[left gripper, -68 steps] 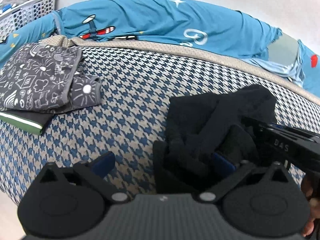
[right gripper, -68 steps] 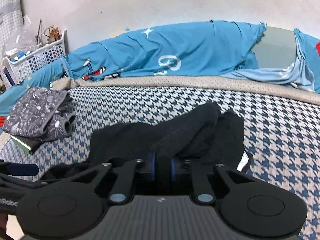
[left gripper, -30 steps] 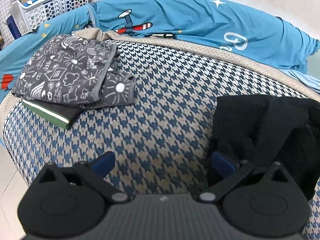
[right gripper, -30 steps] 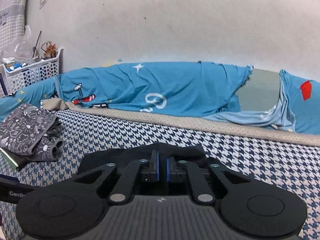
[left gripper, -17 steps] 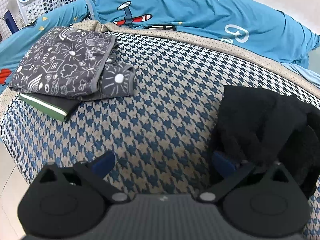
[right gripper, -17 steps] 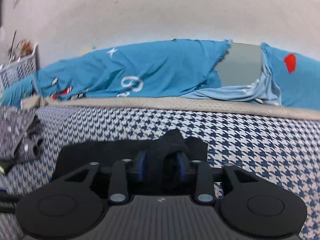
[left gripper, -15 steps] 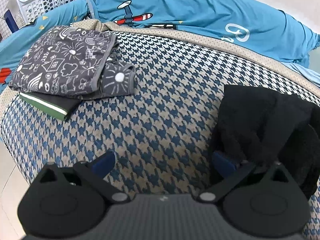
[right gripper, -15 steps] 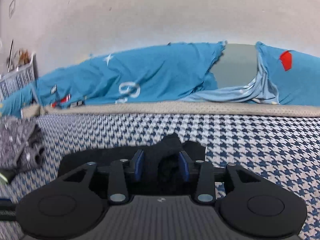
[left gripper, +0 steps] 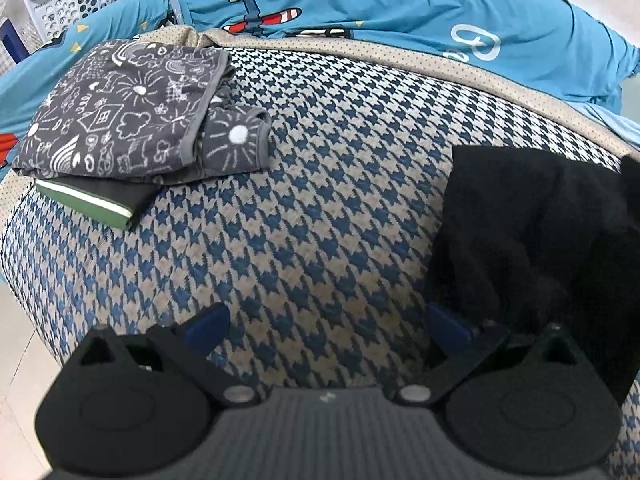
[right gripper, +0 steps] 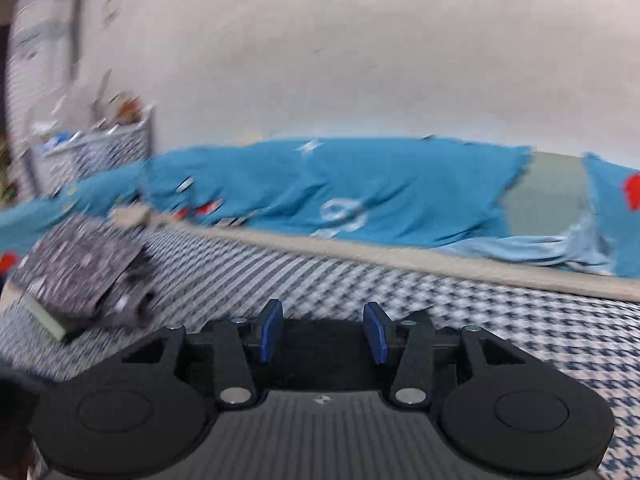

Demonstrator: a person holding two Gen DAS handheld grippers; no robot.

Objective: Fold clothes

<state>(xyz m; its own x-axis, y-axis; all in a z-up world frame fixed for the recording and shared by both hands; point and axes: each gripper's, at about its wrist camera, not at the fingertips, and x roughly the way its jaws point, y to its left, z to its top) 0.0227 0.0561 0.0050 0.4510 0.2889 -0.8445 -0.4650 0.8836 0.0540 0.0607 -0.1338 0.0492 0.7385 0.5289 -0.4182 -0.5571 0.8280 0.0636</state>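
In the left wrist view, the left gripper (left gripper: 326,326) is seen spread wide over the houndstooth cover (left gripper: 320,200); the fuzzy black garment (left gripper: 540,232) is bunched at its right finger. In the blurred right wrist view, the right gripper (right gripper: 322,336) is spread, holding nothing; a dark patterned folded stack (right gripper: 84,272) lies left.

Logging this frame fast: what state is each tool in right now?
Left tool: open, nothing between its fingers; the black garment lies by its right finger.
Right tool: open, holding nothing.
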